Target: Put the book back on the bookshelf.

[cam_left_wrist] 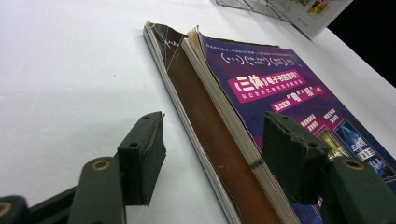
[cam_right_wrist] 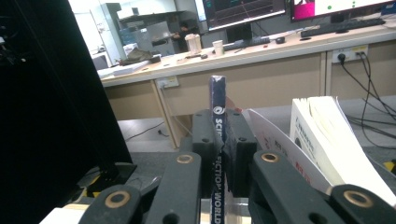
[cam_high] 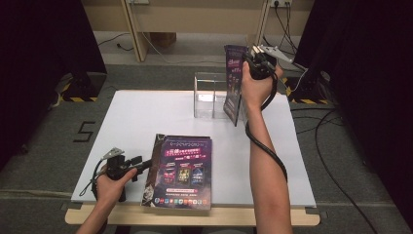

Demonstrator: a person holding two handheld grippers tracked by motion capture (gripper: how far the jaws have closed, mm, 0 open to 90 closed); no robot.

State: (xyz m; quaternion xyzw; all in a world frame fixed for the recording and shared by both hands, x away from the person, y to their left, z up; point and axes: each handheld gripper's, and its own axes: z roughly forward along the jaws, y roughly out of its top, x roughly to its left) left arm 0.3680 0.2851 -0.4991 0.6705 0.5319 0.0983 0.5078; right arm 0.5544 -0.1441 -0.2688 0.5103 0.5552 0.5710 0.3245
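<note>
The right gripper (cam_high: 257, 62), fingers clamped on a magazine's spine (cam_right_wrist: 217, 140), holds it upright just above the clear holder (cam_high: 210, 95); the left gripper (cam_left_wrist: 210, 154), fingers open, straddles the stack's (cam_high: 181, 171) near edge.

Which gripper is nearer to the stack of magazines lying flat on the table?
Left. The left gripper sits open at the stack of magazines' left edge; the right gripper holds another magazine over the clear holder.
</note>
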